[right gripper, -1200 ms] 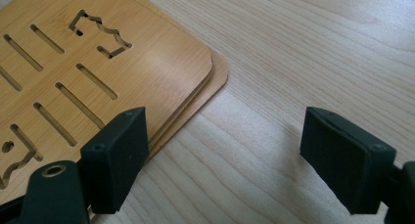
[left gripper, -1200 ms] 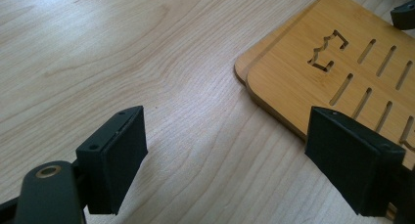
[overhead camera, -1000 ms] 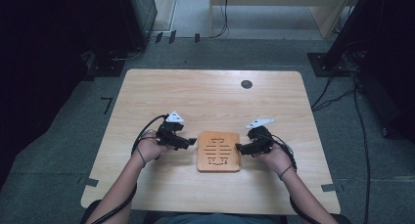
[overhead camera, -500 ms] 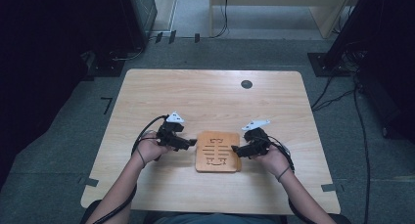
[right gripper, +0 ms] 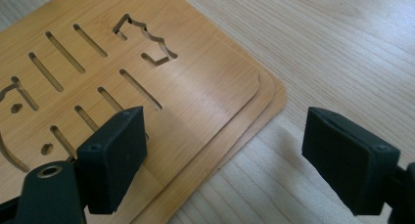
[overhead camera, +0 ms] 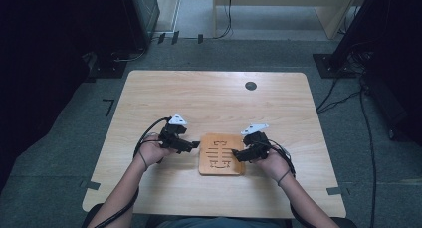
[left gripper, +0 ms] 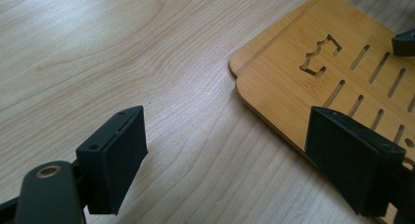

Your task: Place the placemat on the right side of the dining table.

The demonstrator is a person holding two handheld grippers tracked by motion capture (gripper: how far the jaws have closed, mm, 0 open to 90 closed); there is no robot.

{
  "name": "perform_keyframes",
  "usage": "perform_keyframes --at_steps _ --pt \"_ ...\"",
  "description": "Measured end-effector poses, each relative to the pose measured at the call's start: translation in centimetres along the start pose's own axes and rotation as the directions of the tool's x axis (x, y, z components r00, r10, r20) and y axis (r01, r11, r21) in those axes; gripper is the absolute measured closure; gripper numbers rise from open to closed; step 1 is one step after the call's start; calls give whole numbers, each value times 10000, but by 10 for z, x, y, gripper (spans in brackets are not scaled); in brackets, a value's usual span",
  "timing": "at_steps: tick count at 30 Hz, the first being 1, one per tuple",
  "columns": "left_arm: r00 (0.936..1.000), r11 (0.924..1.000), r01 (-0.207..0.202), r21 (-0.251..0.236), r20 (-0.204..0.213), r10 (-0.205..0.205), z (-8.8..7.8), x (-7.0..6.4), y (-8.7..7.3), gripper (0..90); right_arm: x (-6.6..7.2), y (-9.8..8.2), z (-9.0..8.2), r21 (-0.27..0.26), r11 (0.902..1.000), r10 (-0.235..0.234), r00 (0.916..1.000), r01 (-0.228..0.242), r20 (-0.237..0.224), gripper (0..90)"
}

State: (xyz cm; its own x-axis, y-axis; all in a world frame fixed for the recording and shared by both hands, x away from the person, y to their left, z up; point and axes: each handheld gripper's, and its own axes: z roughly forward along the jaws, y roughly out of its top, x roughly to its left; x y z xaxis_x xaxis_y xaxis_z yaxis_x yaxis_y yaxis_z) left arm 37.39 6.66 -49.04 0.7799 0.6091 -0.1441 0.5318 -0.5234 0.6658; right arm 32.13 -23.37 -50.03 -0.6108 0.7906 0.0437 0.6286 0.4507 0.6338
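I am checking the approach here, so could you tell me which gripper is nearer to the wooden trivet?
Roughly equal. The left gripper straddles the left edge of the wooden trivet with jaws open; the right gripper straddles its right edge, also open.

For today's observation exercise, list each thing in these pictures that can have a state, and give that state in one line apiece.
Left gripper: open, one jaw over the board's edge, holding nothing.
Right gripper: open, astride the board's opposite edge, holding nothing.
Bamboo board: lying flat on the table, two stacked layers, slots cut through the top one.
Table: bare light wood around the board.
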Motion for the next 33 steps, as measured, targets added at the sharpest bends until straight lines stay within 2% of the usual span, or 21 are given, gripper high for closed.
perform_keyframes --at_steps 7,9,10,14,19,20,26,33 --pt "10000 10000 50 -6 77 -50 0 0 0 150 5 3 4 -97 9998 163 9999 -163 43 161" --pt "10000 10000 36 34 65 -36 -1 -1 1 232 5 4 5 -137 9998 153 9998 -151 118 166" --pt "10000 10000 36 34 65 -36 -1 -1 1 240 5 4 5 -137 9998 153 9998 -151 118 166" --pt "9999 10000 63 32 93 -64 -2 0 0 241 6 6 4 -207 9998 -48 9997 53 255 199" --pt "9999 10000 88 4 101 -88 -2 0 0 241 2 4 3 -133 9999 -11 9998 14 194 189" --pt "9999 10000 70 20 99 -70 -2 0 0 241 2 3 4 -115 9999 119 9998 -117 150 184" --pt "10000 10000 26 50 92 -26 -1 -1 0 241 8 7 7 -239 9997 -71 9995 78 297 174" --pt "9998 9999 109 63 142 -110 -2 0 0 244 11 9 9 -270 9996 -14 9992 25 397 171"
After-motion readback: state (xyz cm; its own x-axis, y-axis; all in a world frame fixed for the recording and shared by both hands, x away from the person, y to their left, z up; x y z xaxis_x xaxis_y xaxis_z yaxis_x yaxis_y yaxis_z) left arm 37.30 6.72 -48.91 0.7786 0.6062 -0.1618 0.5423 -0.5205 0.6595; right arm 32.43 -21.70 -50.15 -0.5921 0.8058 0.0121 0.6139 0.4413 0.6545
